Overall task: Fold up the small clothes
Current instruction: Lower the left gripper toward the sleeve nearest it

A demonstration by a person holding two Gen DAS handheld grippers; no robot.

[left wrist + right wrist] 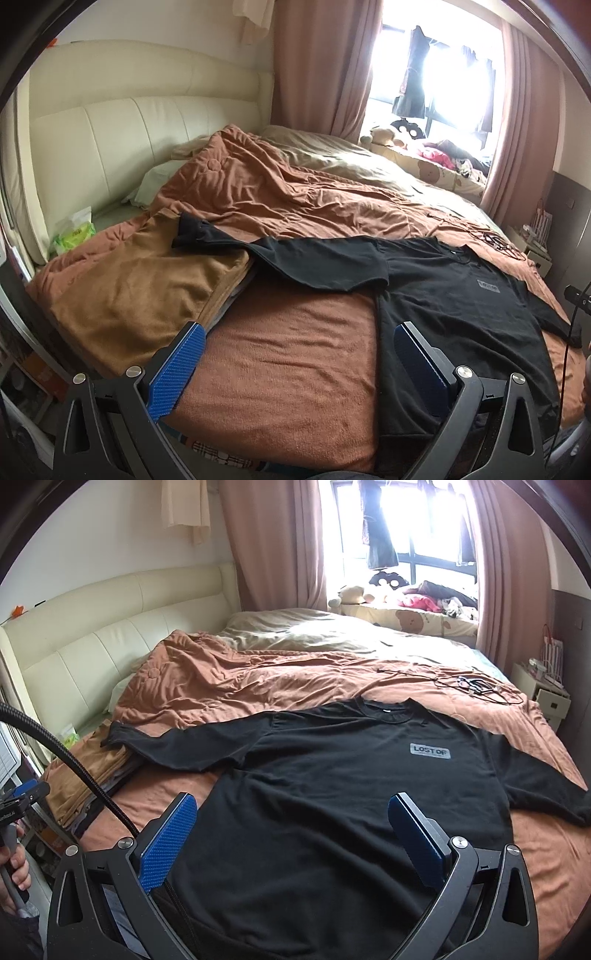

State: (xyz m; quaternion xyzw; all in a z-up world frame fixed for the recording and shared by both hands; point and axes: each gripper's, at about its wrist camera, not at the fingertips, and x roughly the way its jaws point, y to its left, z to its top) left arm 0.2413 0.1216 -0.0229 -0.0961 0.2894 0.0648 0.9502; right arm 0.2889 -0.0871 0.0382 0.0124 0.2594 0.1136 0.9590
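On the bed (pixel 546 867), a black T-shirt (pixel 332 794) lies spread flat, front up. Our left tongs (pixel 295 349) and right tongs (pixel 291 819) hover wide open, holding nothing. We should pinch one sleeve (pixel 177 746) at its edge and fold it inward without wrinkling.

The black T-shirt's (pixel 332 794) hem is cut off below both tools.

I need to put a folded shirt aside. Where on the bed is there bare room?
Free: the brown blanket between the tan folded pile and the black T-shirt, below its sleeve. Also the beige sheet by the window. Crowded: the cables beyond the collar.
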